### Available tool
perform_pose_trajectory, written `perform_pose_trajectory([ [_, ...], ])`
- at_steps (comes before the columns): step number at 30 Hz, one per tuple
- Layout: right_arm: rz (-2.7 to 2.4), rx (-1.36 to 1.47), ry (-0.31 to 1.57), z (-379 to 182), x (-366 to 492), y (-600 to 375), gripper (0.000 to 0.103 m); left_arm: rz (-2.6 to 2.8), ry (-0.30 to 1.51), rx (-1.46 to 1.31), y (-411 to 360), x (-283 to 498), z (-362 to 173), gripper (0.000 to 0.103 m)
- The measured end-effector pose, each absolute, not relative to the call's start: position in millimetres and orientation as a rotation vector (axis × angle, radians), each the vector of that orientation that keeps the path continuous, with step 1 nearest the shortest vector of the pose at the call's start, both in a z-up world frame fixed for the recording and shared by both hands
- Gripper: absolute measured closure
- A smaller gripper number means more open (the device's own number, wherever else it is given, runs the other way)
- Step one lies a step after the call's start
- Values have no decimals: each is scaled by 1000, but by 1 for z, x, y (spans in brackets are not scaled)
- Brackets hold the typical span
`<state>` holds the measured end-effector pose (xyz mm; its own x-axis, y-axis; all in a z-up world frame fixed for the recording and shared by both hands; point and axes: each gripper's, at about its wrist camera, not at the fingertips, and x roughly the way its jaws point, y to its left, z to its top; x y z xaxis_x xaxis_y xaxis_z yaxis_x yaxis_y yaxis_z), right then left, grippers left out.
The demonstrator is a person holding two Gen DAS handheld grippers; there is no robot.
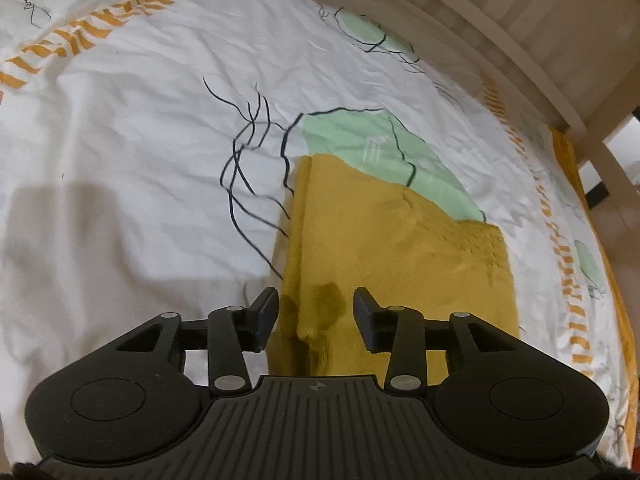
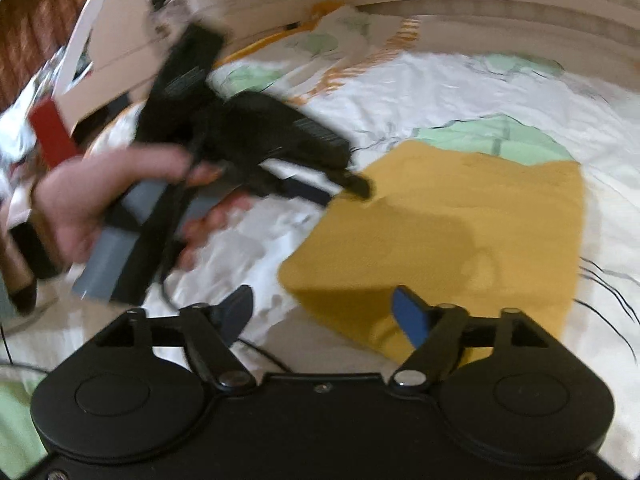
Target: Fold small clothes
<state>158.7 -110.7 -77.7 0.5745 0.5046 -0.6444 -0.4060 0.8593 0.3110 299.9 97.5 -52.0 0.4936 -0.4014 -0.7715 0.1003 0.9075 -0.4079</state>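
Observation:
A mustard-yellow small garment (image 1: 384, 248) lies folded flat on the white patterned bedsheet (image 1: 120, 160). My left gripper (image 1: 316, 320) is open just above the garment's near left edge, its fingers straddling a doubled fold, holding nothing. In the right wrist view the garment (image 2: 460, 232) lies ahead and to the right. My right gripper (image 2: 324, 312) is open and empty over the garment's near corner. The left gripper (image 2: 356, 186), held in a hand, touches the garment's far left corner in this view.
A beige wooden bed frame (image 1: 520, 40) curves along the far and right side of the bed. The bed's edge with orange trim (image 1: 572, 168) runs at the right. Cardboard and a red object (image 2: 52, 136) sit off the bed at the left.

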Motion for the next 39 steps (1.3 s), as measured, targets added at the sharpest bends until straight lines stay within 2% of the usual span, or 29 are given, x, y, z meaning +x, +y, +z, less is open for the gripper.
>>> perform_pose_trajectory([
  [2,491,209,803,-77,164,-128,13,-333,1027,-334,97,294,-53,56],
  [5,410,330,820,-79,177,-160,7,-352,1054,-336,96,285,-57,56],
  [16,241,683,923,-118,235,-240,6,-372,1114,-311,90,270,-68,53],
  [30,364,837,891,-146,279,-247,1,-479,1122,-337,67,294,-85,18],
  [39,442,751,888,-149,298,-230,0,-529,1111,-476,70,308,-89,18],
])
